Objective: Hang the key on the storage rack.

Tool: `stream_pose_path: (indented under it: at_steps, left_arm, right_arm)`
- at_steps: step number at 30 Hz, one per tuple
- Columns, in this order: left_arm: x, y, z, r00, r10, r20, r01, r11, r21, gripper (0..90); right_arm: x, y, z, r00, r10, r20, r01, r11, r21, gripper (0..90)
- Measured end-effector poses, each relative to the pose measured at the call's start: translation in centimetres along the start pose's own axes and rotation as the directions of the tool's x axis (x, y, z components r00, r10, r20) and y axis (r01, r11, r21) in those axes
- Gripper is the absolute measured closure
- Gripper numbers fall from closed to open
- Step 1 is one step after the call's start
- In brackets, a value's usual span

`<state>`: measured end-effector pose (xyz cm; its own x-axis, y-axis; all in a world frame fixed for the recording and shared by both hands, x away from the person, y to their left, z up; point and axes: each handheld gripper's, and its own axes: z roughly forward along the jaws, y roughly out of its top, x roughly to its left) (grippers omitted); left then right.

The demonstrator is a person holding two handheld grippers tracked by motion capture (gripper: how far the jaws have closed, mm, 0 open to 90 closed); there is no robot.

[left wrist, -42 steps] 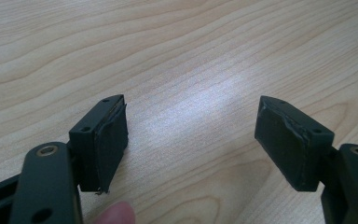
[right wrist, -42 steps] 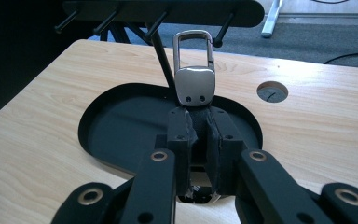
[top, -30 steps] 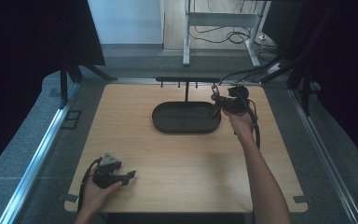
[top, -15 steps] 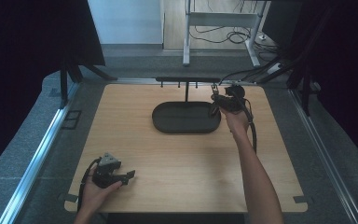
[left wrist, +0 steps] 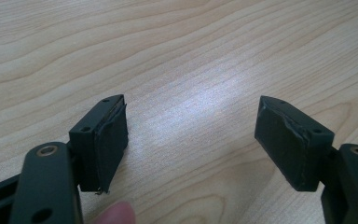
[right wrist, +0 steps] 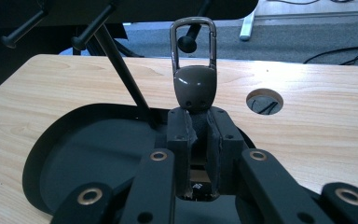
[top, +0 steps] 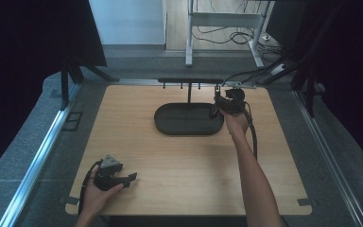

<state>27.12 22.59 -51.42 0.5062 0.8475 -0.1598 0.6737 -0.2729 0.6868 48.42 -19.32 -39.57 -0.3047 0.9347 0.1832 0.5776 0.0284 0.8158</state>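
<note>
My right gripper (right wrist: 199,122) is shut on a grey-brown clip (right wrist: 195,86) with a metal loop on top, held upright. A black knobbed peg (right wrist: 186,43) of the rack shows through the loop; I cannot tell whether they touch. In the high view the right gripper (top: 220,101) is at the right end of the rack's bar (top: 189,81), over the right edge of its black oval base (top: 189,120). My left gripper (top: 131,177) rests near the table's front left corner. Its jaws stand open (left wrist: 191,130) over bare wood with nothing between them.
The rack's slanted post (right wrist: 123,74) rises from the oval base (right wrist: 88,154), with more pegs (right wrist: 91,28) to the left. A round cable hole (right wrist: 264,100) lies in the tabletop to the right. Black frames and cables stand beyond the table's far edge.
My right hand has shifted slightly left and lower with the clip, by the rack's right end. The left hand has stayed still.
</note>
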Motion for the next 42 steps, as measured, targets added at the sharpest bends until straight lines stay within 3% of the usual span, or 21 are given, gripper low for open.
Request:
stream_pose_path:
  at_steps: [9, 12, 19, 23, 30, 31, 42]
  left_arm:
    - [0.0, -0.1, 0.1, 1.0, -0.001, -0.001, 0.001, 1.0, -0.001, 26.1]
    - [0.1, -0.1, 0.0, 1.0, -0.004, 0.0, 0.004, 1.0, 0.0, 26.1]
    - [0.1, -0.1, 0.0, 1.0, -0.004, -0.002, 0.004, 1.0, 0.002, 26.1]
    - [0.1, -0.1, 0.0, 1.0, -0.004, -0.003, 0.004, 1.0, 0.0, 26.1]
    - [0.0, -0.1, 0.0, 1.0, -0.002, -0.006, 0.002, 1.0, 0.002, 26.1]
    - [0.0, -0.1, 0.0, 1.0, -0.002, -0.007, 0.002, 1.0, 0.001, 26.1]
    - [-0.1, -0.1, 0.0, 1.0, -0.001, -0.009, 0.001, 1.0, 0.0, 26.1]
  right_arm:
    - [-0.1, -0.3, 0.5, 1.0, -0.006, -0.007, 0.006, 1.0, 0.002, 78.7]
    - [0.0, -0.5, 0.6, 0.9995, -0.013, -0.03, 0.012, 1.0, -0.017, 69.5]
    - [0.4, -0.6, 0.1, 0.9975, -0.032, -0.063, 0.033, 0.999, 0.01, 55.9]
    - [0.6, -0.7, -0.2, 0.9971, -0.054, -0.054, 0.055, 0.998, 0.017, 49.1]
    - [0.9, -1.6, -1.7, 0.9936, -0.076, -0.083, 0.077, 0.997, 0.007, 44.1]
    - [0.9, -2.0, -2.3, 0.9901, -0.085, -0.112, 0.086, 0.996, 0.001, 43.5]
    - [1.1, -4.5, -5.5, 0.9736, -0.16, -0.163, 0.155, 0.987, -0.043, 43.5]
